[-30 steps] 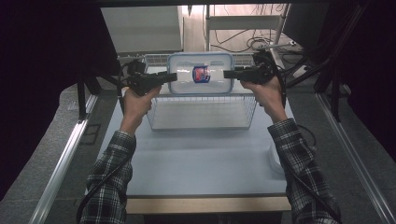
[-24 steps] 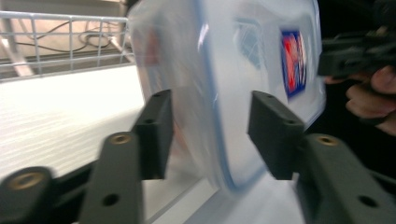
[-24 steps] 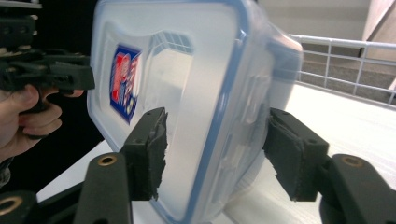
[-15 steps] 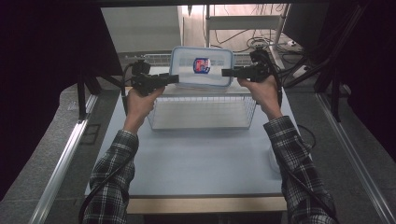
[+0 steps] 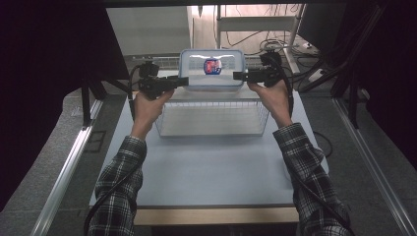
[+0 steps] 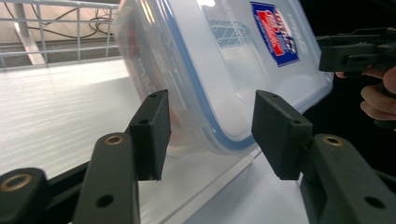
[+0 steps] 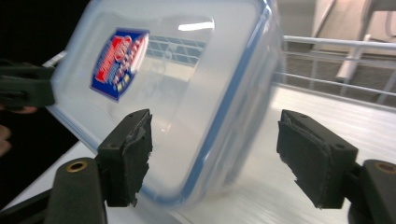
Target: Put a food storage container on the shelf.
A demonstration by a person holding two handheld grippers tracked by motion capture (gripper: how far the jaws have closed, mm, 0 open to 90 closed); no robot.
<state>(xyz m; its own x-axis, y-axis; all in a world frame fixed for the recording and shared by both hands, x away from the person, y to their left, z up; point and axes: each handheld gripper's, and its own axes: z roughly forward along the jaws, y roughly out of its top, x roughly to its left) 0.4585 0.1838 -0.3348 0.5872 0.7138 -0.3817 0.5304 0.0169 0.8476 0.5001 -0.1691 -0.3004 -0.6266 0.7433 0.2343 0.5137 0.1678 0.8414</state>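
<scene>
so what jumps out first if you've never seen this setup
A clear box with a blue-rimmed lid and a red-blue label, tilted on edge at the table's far end behind a wire basket. The left gripper and right gripper flank its ends, the right's jaws just opening, neither pressing it.

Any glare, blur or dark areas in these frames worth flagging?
High view: dark surroundings, with glare whitening the clear plastic lidded box with a blue seal. Left gripper view: the box's near edge is blurred. Right gripper view: a ceiling light reflects as a streak on the lid.
</scene>
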